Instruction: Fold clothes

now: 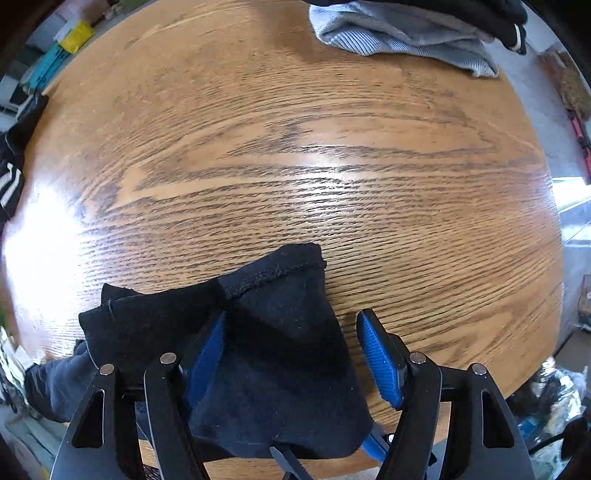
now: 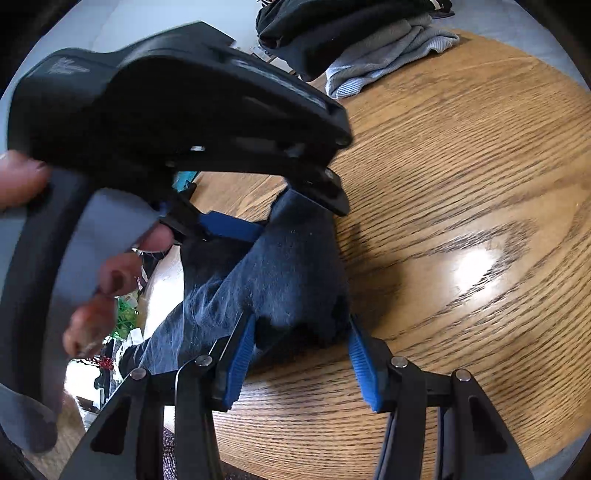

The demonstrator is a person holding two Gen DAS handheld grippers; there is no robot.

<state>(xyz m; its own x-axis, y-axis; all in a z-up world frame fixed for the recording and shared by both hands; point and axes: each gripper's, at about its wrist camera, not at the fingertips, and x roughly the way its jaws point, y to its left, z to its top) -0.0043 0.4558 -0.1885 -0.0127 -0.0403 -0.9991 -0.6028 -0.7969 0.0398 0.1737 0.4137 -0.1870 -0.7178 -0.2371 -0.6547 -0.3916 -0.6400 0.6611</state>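
**Dark garment being worked at the near edge of the round wooden table**

The dark navy garment is being kept at the near edge of the table, hanging partly over it. The left gripper is being held wide above it, pads not pressing. The right gripper is being held part open around a fold. Folded clothes are being kept at the far edge. No readable writing is being shown.
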